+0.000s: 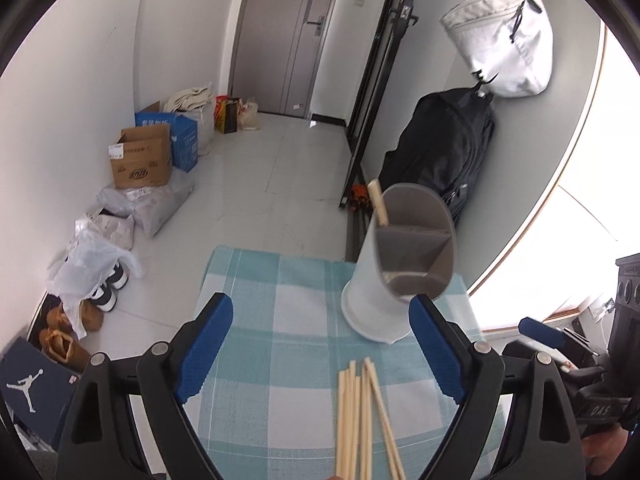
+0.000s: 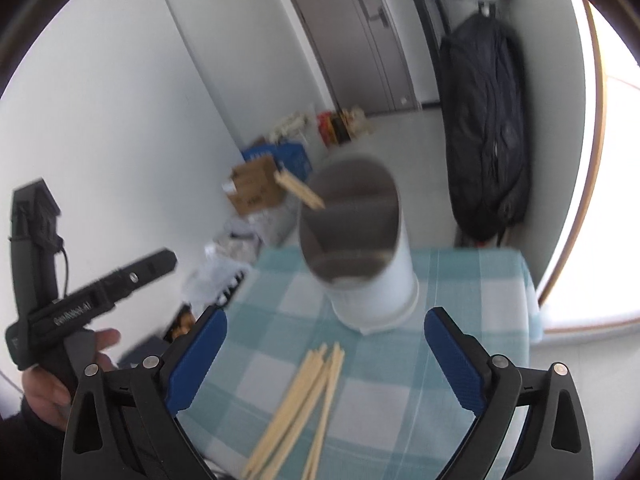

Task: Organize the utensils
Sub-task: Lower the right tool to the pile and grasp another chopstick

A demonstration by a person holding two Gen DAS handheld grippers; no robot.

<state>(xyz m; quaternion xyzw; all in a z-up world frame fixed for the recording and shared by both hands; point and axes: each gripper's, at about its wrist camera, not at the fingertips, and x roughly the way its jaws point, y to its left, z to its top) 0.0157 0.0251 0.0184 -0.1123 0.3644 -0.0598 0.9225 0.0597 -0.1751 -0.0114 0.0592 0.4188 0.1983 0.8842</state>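
Organizing barely begun, by the look of it. Upright on the far part of the desk, under a blue-and-white checked cloth: a white utensil holder with a grey divided inside. Poking out of its far-left compartment, leaning left: one chopstick, perhaps a pair, too blurred in the right wrist view to count. Nothing else visible in the other compartments. Still lying loose on the cloth, nearer than the holder and just apart from its base: a bundle of pale wooden chopsticks, tips fanned slightly toward the holder, several in number, so most of the job remains.

Left gripper spread wide, blue pads well apart, empty, hanging above the near cloth with the loose chopsticks between and below the jaws but untouched. Right gripper likewise wide open and empty, angled down over the same bundle, holder straight ahead of it. Neither pad pressing on anything.

Likely next: closing on one or two sticks from the bundle, lifting, and dropping them in beside those already standing. Thin, round and crossed over one another, so probably prone to rolling or coming up unevenly
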